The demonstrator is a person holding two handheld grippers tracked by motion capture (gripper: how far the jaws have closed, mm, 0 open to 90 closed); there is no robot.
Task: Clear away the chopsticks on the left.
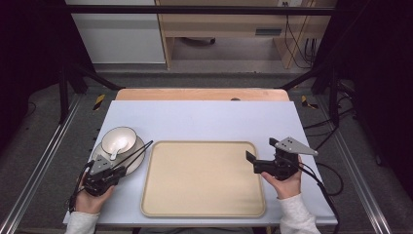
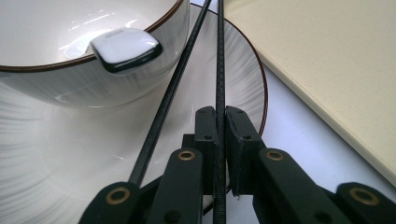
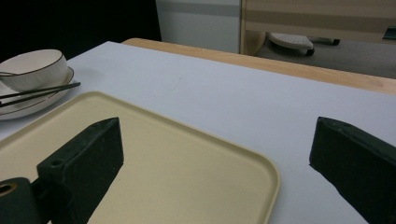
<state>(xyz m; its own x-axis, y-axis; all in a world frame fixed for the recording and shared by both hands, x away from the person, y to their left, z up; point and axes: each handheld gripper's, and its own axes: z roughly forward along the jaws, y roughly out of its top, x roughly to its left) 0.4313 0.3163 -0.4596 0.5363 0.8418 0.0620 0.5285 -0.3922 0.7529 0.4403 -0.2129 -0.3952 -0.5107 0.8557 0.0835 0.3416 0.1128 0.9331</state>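
Landmark: tray, beige, rounded corners, lying flat at the centre of the bench, which carries a pale blue-white top.

Item 1. Chopsticks, black, a pair. They lie across the plate, just beside the tray's left edge. Long axis diagonal: far tips point toward the tray's far-left corner, near ends point back to the person's left hand. In the left gripper view the two sticks spread apart toward the near end; one chopstick runs straight up between the jaws, the other passes to the left of them, outside the grip.

Item 2. Left claw, left of the tray, at the plate's near rim. Jaws drawn together and clamped on the one chopstick, pads pressing both its sides.

Item 3. Bowl, white with a dark rim, standing on the plate, left of the tray and beyond the chopsticks. A white spoon rests in it, handle end over the rim.

Item 4. Right claw, over the tray's right edge, pointing left across the tray. Jaws wide apart, nothing between them.
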